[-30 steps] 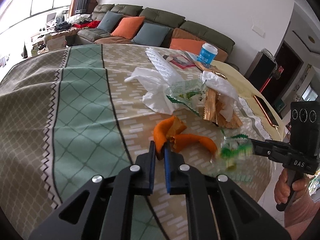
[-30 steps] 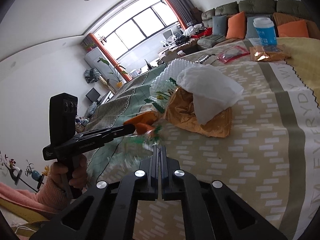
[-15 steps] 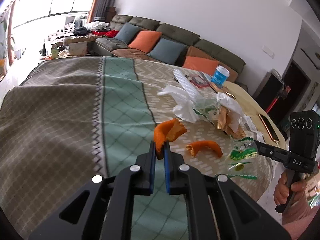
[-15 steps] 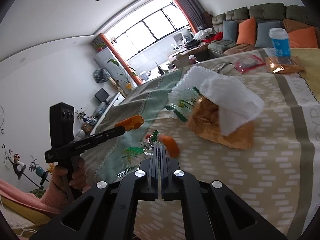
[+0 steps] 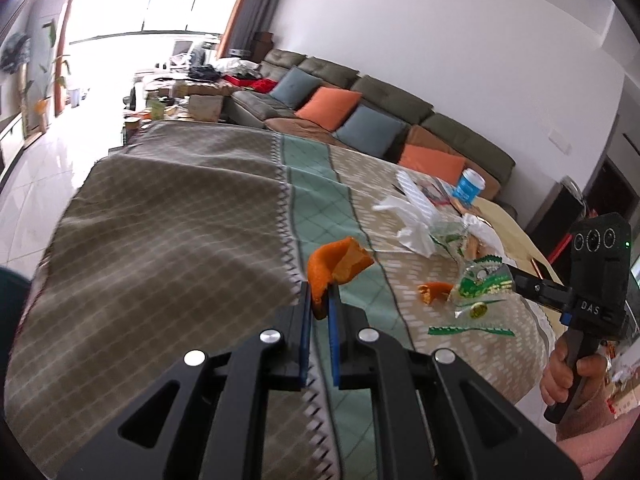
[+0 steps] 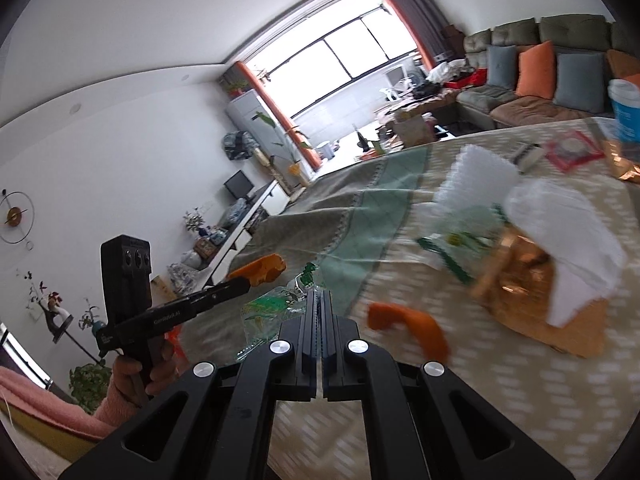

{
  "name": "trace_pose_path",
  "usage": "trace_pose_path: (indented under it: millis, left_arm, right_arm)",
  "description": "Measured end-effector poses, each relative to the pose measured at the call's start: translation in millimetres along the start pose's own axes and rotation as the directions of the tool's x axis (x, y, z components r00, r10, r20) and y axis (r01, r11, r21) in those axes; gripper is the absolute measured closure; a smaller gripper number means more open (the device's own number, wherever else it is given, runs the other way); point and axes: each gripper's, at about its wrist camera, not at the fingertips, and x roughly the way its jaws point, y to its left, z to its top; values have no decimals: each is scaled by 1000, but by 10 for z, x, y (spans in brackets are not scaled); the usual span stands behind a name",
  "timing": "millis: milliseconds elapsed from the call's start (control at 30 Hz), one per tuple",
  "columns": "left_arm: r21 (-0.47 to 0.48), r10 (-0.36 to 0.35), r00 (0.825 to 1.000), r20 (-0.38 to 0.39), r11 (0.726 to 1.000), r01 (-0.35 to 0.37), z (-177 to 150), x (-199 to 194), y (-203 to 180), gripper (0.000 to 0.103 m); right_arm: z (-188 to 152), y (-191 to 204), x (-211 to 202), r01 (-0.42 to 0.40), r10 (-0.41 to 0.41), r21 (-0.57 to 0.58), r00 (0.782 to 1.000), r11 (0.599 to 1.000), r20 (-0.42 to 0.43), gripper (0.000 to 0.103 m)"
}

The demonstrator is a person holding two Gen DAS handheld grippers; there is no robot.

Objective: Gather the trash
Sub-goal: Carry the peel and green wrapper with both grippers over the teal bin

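- A table [image 5: 168,240] is covered by a patterned brown, green and beige cloth.
- An orange peel piece [image 5: 434,291] is seen lying ahead-right of the left gripper.
- Beyond it, crumpled white plastic [image 5: 412,224], wrappers and a blue cup [image 5: 468,186] are found.

A home living room: sectional sofa [image 5: 360,108] with cushions, big window [image 6: 344,64].

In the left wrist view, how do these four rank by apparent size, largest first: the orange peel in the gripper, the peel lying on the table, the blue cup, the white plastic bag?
1. white plastic bag
2. orange peel in the gripper, though it is nearest the camera
3. and 4. unsure: blue cup and peel lying on the table look alike; the cup is farther away.
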Motion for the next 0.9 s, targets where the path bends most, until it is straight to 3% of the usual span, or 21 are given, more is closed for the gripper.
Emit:
trace_pose_path:
  millis: [433, 900]
  left_arm:
    - [-125, 128, 989, 77, 985, -118, -194, -555, 560, 94]
    - [-245, 297, 943, 148, 935, -256, -359, -1221, 1101, 94]
  right_arm:
    - [184, 405, 712, -136, 128, -74, 987, 988, -98, 101]
    - [294, 962, 1390, -258, 229, -141, 954, 956, -193, 101]
